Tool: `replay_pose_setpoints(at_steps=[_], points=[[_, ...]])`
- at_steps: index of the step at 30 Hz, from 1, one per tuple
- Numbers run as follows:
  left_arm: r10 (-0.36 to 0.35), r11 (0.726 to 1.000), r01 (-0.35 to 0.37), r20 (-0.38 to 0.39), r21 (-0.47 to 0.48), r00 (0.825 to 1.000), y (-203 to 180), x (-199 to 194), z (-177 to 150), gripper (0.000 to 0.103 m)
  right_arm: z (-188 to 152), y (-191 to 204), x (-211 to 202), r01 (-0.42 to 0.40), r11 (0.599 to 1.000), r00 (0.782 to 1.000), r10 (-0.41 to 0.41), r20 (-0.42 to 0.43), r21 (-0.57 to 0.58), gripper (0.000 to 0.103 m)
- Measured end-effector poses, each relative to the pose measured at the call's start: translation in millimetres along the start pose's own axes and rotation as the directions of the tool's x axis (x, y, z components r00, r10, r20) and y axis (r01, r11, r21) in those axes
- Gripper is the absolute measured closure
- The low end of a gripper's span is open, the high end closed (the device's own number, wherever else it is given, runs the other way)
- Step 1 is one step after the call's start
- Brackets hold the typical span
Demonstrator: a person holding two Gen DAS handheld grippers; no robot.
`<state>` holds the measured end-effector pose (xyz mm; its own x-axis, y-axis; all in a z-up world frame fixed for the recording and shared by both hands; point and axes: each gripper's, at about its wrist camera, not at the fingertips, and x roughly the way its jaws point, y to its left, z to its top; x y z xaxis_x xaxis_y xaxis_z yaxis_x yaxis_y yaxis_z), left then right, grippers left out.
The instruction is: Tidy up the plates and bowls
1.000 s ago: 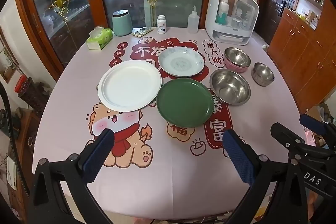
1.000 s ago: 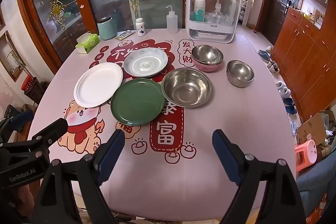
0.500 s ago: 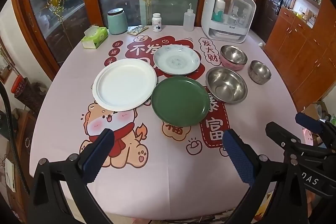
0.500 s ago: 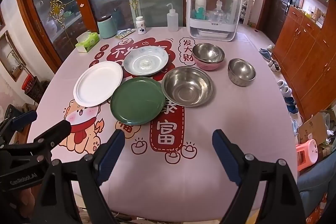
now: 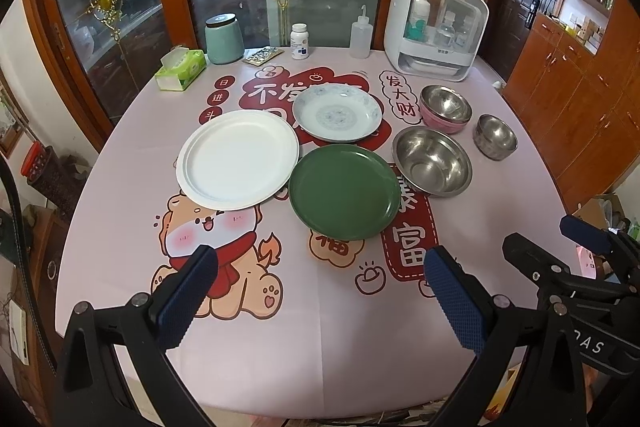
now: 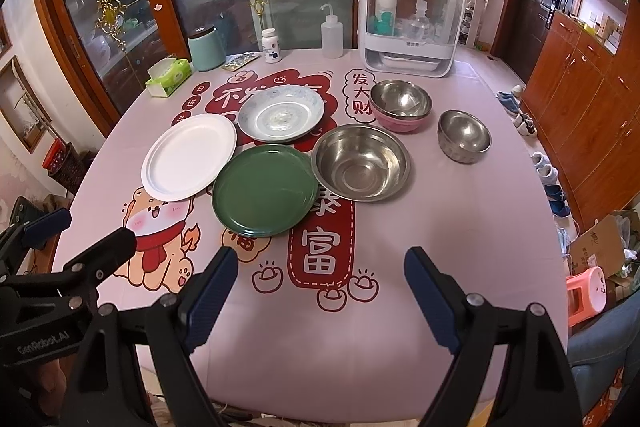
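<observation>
On the pink tablecloth lie a white plate (image 5: 239,159) (image 6: 189,157), a green plate (image 5: 344,190) (image 6: 265,190) and a blue-patterned white plate (image 5: 337,112) (image 6: 281,113). To their right stand a large steel bowl (image 5: 432,166) (image 6: 361,163), a steel bowl nested in a pink bowl (image 5: 445,105) (image 6: 401,105) and a small steel bowl (image 5: 495,136) (image 6: 464,135). My left gripper (image 5: 320,297) is open and empty above the table's near edge. My right gripper (image 6: 318,297) is open and empty beside it, and it also shows in the left wrist view (image 5: 560,259).
At the back of the table stand a white dome-lidded box with bottles (image 5: 436,27), a squeeze bottle (image 5: 359,37), a pill bottle (image 5: 300,41), a teal canister (image 5: 224,39) and a tissue box (image 5: 181,69). Glass doors are behind; wooden cabinets (image 6: 580,75) are on the right.
Both grippers have drawn back and risen slightly, so the dishes sit a little farther away and more central. Nothing on the table has moved.
</observation>
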<state>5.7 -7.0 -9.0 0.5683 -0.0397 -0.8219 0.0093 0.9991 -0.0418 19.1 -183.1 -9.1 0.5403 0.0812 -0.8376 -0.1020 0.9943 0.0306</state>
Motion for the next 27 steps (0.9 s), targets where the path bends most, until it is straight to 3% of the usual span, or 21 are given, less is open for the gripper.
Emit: replay_pose_setpoints(at_steps=[27], points=[[0.007,1.000,-0.007,-0.004,-0.007,1.000,2.1,3.5,1.2,0.001,1.7,1.0,0.7,-0.001,1.000,1.000,0.001,0.001,0.002,0.017]])
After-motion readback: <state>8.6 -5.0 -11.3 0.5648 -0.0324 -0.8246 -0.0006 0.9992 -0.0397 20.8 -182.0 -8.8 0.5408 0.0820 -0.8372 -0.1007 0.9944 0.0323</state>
